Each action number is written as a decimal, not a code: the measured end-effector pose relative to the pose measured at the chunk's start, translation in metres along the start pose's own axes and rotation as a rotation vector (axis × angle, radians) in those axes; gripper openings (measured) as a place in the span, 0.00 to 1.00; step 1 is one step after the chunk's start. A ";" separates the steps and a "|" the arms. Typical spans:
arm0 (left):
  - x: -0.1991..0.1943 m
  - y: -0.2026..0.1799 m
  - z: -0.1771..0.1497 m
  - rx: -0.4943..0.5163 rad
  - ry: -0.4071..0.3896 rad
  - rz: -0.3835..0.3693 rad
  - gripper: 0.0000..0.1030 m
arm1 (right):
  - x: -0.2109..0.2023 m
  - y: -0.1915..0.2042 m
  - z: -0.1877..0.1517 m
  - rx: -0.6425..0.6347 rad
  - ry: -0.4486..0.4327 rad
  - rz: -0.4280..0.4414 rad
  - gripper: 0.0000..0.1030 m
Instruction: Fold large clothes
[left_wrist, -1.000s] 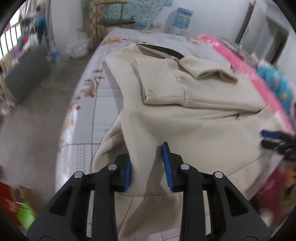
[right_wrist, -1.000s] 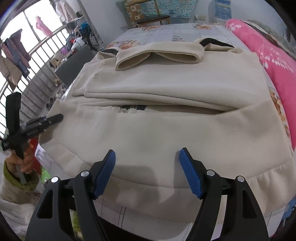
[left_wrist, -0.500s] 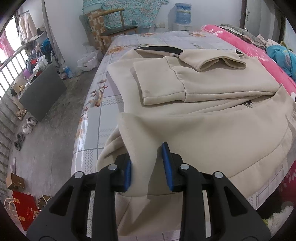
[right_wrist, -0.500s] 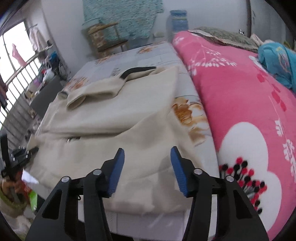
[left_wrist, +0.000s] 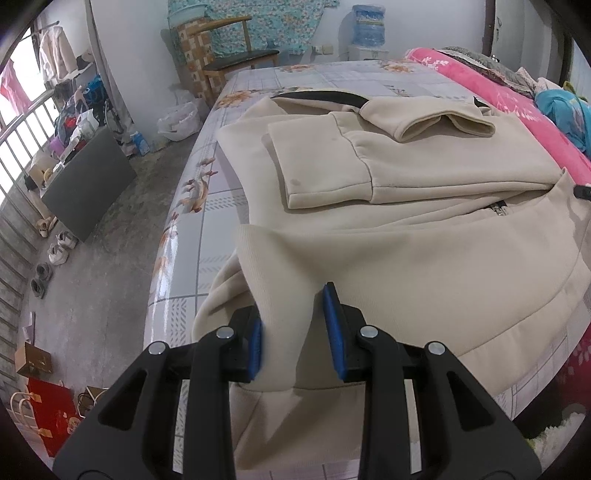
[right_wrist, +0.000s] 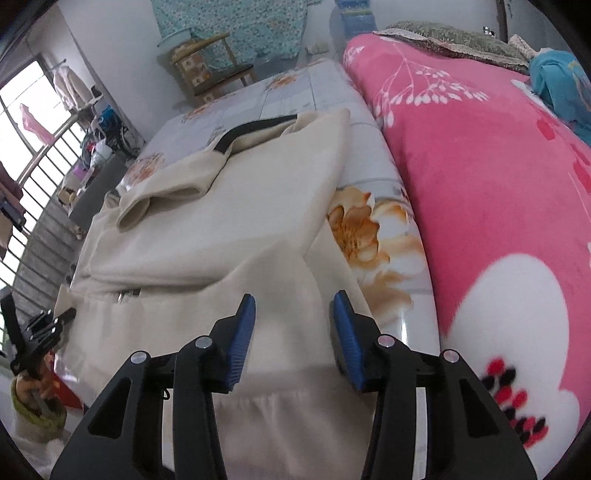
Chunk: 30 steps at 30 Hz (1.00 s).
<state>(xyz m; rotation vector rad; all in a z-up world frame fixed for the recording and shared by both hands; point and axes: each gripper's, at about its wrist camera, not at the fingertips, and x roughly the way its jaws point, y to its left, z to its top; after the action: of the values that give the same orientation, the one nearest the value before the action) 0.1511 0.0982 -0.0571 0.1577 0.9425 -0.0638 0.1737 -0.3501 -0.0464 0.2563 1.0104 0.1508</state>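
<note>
One cream jacket (left_wrist: 424, 258) lay lengthwise, collar away; left gripper (left_wrist: 293, 332) clamped its hem corner — right gripper (right_wrist: 291, 332), closing, straddled the hem beside bare bed (right_wrist: 399, 266).

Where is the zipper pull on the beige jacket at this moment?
In the left wrist view the zipper pull sits right of centre on the beige jacket, just below the folded sleeve; in the right wrist view it shows at the left.

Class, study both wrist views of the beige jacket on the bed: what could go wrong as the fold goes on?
1. The right tool is closing over the jacket hem but does not yet pinch it; it may catch only one layer.
2. The left tool holds a bunched corner near the bed edge; that side might slide off.
</note>
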 end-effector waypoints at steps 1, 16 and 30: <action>0.000 0.000 0.000 0.002 -0.001 0.002 0.27 | -0.002 0.001 -0.003 -0.004 0.009 0.002 0.42; -0.002 -0.003 -0.003 0.006 -0.017 0.029 0.27 | 0.012 0.019 0.003 -0.118 0.039 -0.111 0.37; -0.002 -0.003 -0.002 0.004 -0.016 0.030 0.27 | 0.019 0.045 -0.006 -0.311 0.050 -0.308 0.32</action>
<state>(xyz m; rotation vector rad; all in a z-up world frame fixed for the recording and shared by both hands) 0.1475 0.0953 -0.0572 0.1743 0.9236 -0.0395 0.1783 -0.3014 -0.0522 -0.1876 1.0484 0.0324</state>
